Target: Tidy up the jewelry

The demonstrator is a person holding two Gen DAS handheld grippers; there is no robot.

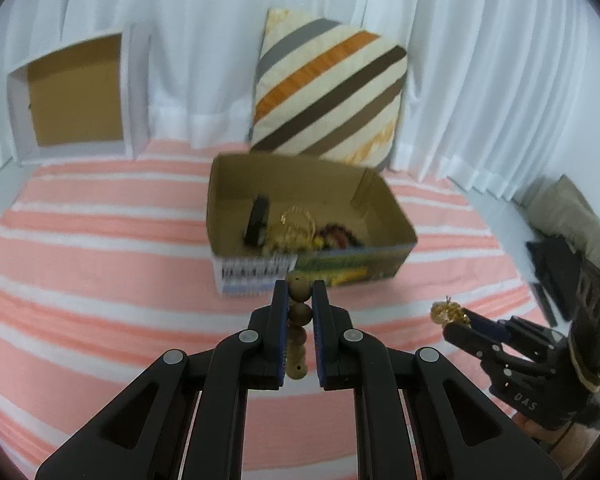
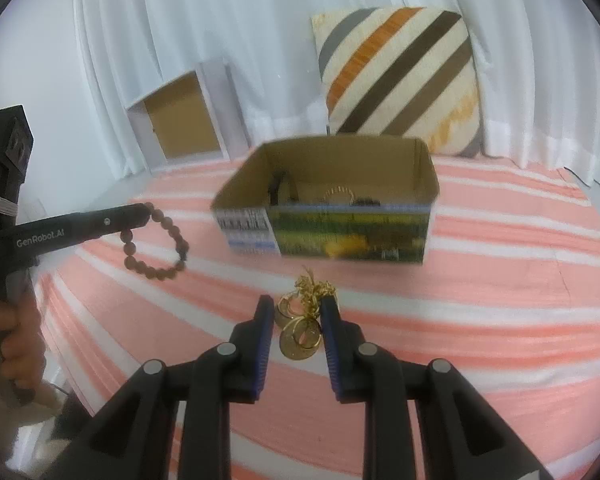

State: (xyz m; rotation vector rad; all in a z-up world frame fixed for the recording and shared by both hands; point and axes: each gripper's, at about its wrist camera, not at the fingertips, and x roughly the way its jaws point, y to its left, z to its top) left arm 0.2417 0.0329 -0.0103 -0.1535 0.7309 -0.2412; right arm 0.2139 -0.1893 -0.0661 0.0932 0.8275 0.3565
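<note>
Covering bed, striped blanket [image 1: 100, 240], white curtains [image 1: 200, 40]

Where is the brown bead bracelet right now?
The brown bead bracelet is clamped in the left gripper, dangling above the striped bedspread just short of the cardboard box, left of the right gripper.

The cardboard box [image 2: 328, 200] is open on top; jewellery [image 1: 300, 232] clutters its floor. The striped pillow [image 2: 400, 72] leans behind the box, bare bedspread [image 2: 480, 312] in front.
</note>
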